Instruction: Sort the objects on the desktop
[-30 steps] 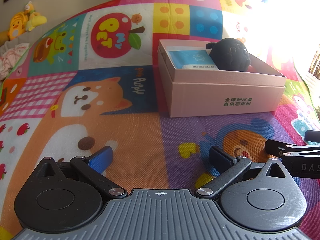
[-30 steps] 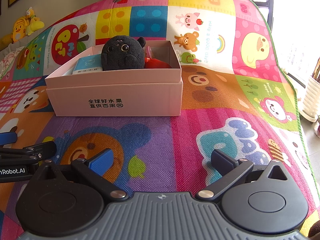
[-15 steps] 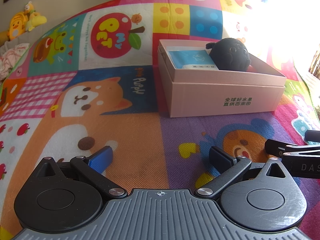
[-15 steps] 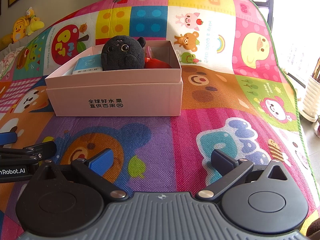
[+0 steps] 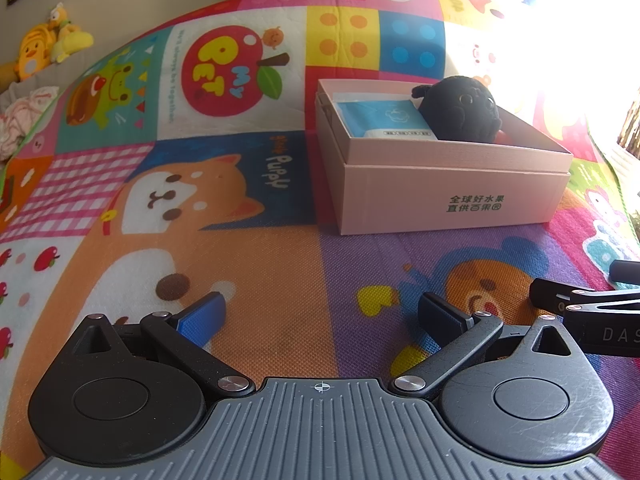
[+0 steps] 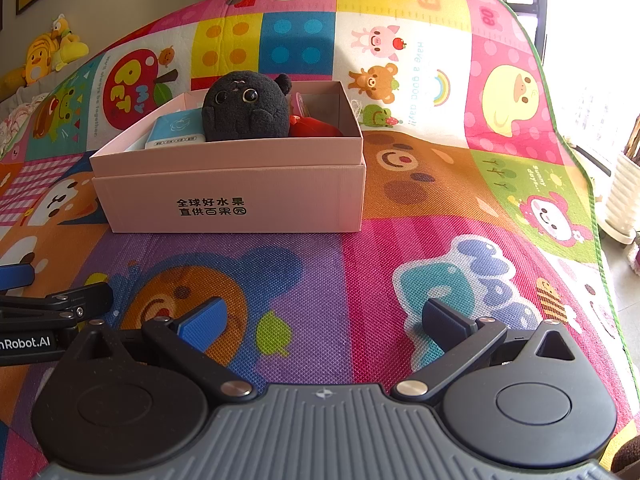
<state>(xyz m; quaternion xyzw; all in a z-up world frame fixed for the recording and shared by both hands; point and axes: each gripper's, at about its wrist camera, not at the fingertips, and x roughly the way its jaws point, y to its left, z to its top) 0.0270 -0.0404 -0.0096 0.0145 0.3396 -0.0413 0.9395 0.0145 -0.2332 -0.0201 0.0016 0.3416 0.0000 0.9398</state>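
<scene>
A pink cardboard box (image 5: 452,196) (image 6: 240,192) stands open on the colourful play mat. Inside it are a black plush toy (image 5: 460,114) (image 6: 246,108), a blue and white pack (image 5: 384,118) (image 6: 176,130) and a red object (image 6: 314,128), mostly hidden behind the box wall. My left gripper (image 5: 320,314) is open and empty, low over the mat, in front and left of the box. My right gripper (image 6: 324,316) is open and empty, in front and right of the box. Each gripper's fingers show at the edge of the other's view, the right in the left wrist view (image 5: 580,300) and the left in the right wrist view (image 6: 56,300).
The play mat (image 5: 200,208) (image 6: 460,200) covers the surface. Yellow plush toys (image 5: 48,46) (image 6: 48,50) and crumpled cloth (image 5: 20,120) lie at the far left. The mat's right edge (image 6: 592,184) drops off beside a white ribbed pot (image 6: 622,200).
</scene>
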